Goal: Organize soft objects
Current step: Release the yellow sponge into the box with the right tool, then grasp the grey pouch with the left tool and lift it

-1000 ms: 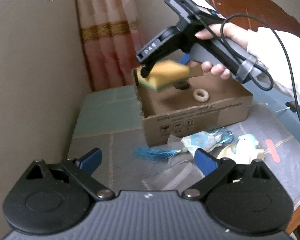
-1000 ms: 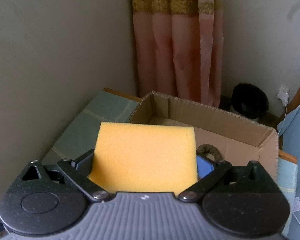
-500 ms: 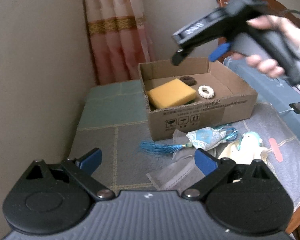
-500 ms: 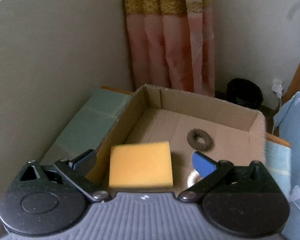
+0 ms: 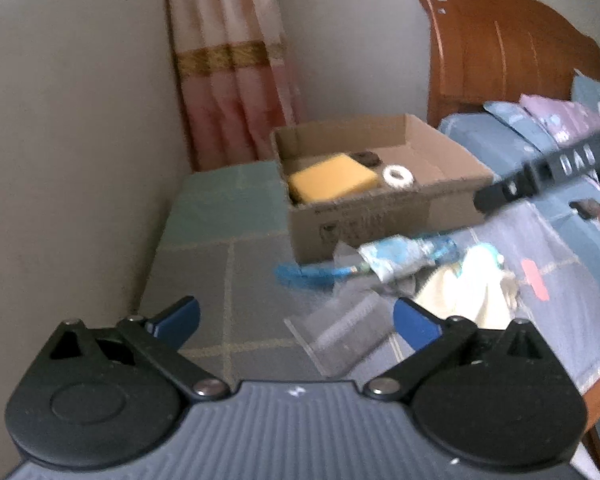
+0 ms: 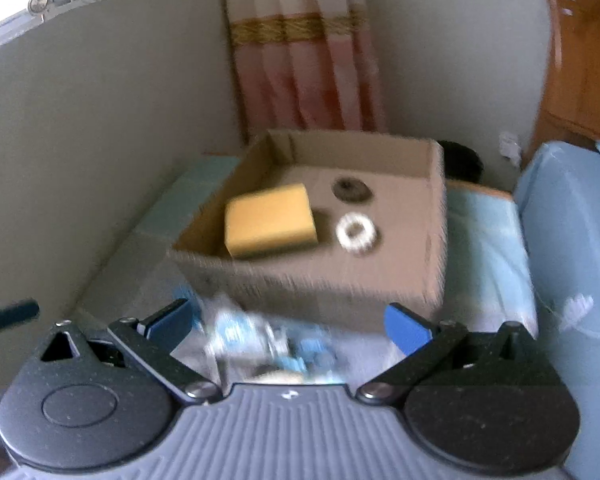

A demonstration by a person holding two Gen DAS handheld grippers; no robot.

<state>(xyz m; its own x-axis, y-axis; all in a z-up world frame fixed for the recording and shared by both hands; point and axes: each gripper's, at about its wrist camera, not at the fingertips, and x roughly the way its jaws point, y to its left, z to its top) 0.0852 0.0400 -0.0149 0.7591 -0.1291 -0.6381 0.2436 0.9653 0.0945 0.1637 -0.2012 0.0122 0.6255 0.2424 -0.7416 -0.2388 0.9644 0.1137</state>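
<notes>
A yellow sponge (image 5: 332, 179) (image 6: 270, 221) lies in the cardboard box (image 5: 380, 216) (image 6: 432, 208), beside a white ring (image 5: 397, 176) (image 6: 357, 233) and a dark ring (image 5: 366, 157) (image 6: 350, 189). In front of the box lie a blue tasselled sachet (image 5: 396, 258) (image 6: 244, 336) and a cream plush toy (image 5: 470, 296). My left gripper (image 5: 296, 320) is open and empty above the table's near side. My right gripper (image 6: 286, 322) is open and empty, pulled back above the sachet; its body (image 5: 548, 172) shows at the right in the left wrist view.
A clear plastic bag (image 5: 340, 332) lies near the left gripper on the checked tablecloth (image 5: 220, 216). A wall and a pink curtain (image 5: 236, 60) stand behind the box. A bed with a wooden headboard (image 5: 508, 52) is at the right.
My right gripper opened and dropped the yellow sponge into the box, then pulled back and to the right, away from the box. My left gripper stayed open and shifted slightly.
</notes>
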